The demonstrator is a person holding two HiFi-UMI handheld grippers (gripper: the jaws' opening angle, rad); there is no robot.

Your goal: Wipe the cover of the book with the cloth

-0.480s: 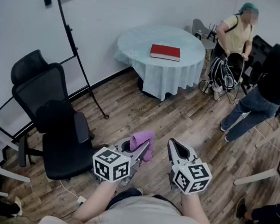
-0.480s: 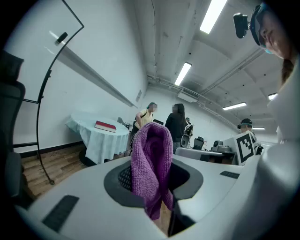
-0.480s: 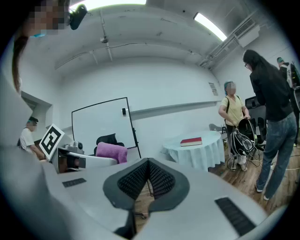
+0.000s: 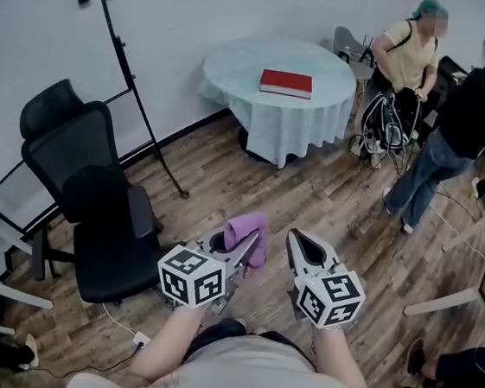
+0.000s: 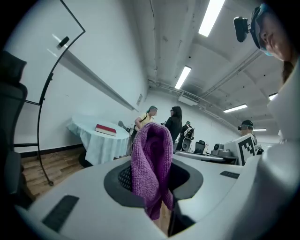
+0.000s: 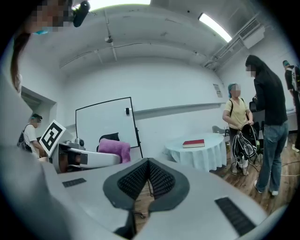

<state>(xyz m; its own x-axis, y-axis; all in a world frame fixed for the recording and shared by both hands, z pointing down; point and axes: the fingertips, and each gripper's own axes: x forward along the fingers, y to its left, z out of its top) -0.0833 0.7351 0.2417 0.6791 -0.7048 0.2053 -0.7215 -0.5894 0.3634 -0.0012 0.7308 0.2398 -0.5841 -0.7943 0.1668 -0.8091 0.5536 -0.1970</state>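
Purple cloth [image 4: 247, 231] stays clamped in left gripper [image 4: 250, 252] fingers; right gripper [image 4: 295, 238] fingers pressed together, empty; dark-clothed person [image 4: 464, 118] stepped left.

The person in the black top and blue jeans [image 4: 459, 126] on the right is now a little closer to the person in the yellow shirt [image 4: 409, 55], with the feet drawn nearer together than half a second ago. In the head view, the left gripper [image 4: 245, 252], the folded purple cloth [image 4: 245, 231] in it and the right gripper [image 4: 296, 243] are slightly higher and further left. The round table with the pale green tablecloth [image 4: 238, 80] and the red hardback book [image 4: 285, 83] also sit a touch higher in that view.
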